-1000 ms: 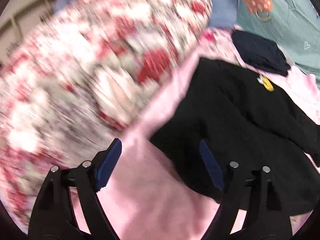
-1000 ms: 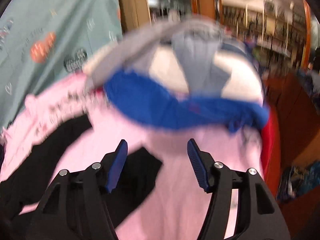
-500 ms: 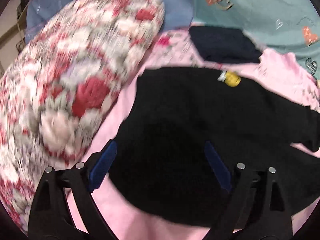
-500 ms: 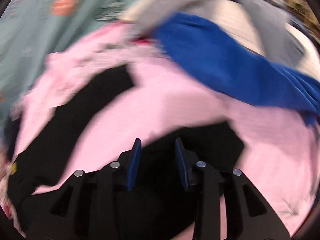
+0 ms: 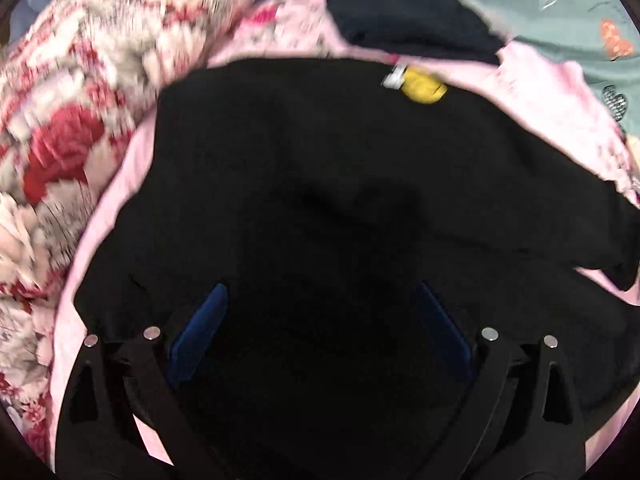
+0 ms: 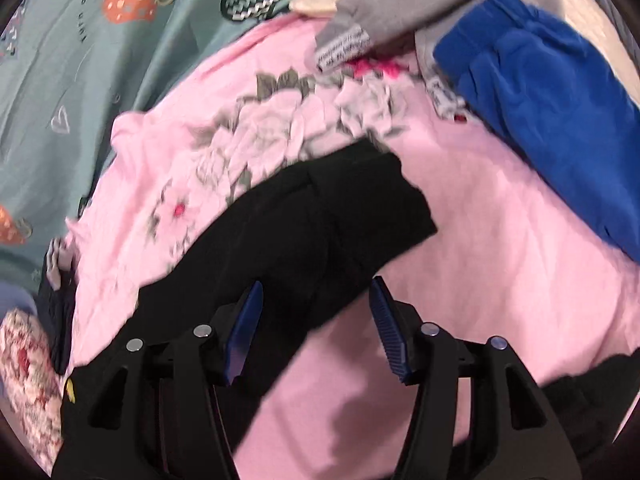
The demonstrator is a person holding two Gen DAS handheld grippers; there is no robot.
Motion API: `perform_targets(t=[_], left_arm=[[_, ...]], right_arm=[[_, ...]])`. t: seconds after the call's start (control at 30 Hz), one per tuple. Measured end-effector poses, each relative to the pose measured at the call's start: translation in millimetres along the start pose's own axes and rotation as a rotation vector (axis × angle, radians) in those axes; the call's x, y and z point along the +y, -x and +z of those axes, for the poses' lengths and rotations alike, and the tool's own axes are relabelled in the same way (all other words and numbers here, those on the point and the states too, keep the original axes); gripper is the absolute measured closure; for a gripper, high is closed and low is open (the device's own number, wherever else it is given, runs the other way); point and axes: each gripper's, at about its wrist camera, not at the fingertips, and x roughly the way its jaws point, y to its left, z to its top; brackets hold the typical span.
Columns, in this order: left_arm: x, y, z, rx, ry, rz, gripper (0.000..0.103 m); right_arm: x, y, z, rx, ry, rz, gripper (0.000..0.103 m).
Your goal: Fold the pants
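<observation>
While the black pants (image 5: 320, 184) are spread across the pink blanket (image 6: 500, 240), both grippers are positioned low over the fabric. The left gripper (image 5: 320, 320) is held with its blue-padded fingers (image 5: 200, 328) set wide apart, and nothing is pinched between them; the dark cloth of the pants lies directly below and fills most of the left wrist view. The right gripper (image 6: 316, 320) is likewise spread, with one trouser leg passing beneath its left finger and bare pink blanket visible under the right one. Whether either gripper touches the cloth cannot be determined.

Beyond the left gripper, a yellow tag (image 5: 424, 86) with a white label is seen at the far edge of the pants. Just past it, a second dark garment (image 5: 408, 28) is laid on the blanket. A red-and-white floral quilt (image 5: 92, 92) is bunched at the left.

Beyond the right gripper, the leg end of the pants rests on a printed flower pattern (image 6: 288, 120) of the blanket. Farther on, a blue garment (image 6: 552, 120) and a grey garment (image 6: 400, 0) are piled at the right, and a teal patterned sheet (image 6: 80, 80) is spread at the back.
</observation>
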Motion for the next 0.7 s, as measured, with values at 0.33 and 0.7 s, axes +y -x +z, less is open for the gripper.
perform_targets(t=[0.33, 0.7], left_arm=[[3.8, 6.9, 21.6, -0.064, -0.024, 0.052, 0.007], [32.0, 29.4, 34.5, -0.161, -0.001, 0.111, 0.007]], right_arm=[[-30.2, 36.0, 9.4, -0.009, 0.054, -0.207, 0.051], [82.6, 34.3, -10.5, -0.044, 0.468, -0.048, 0.037]])
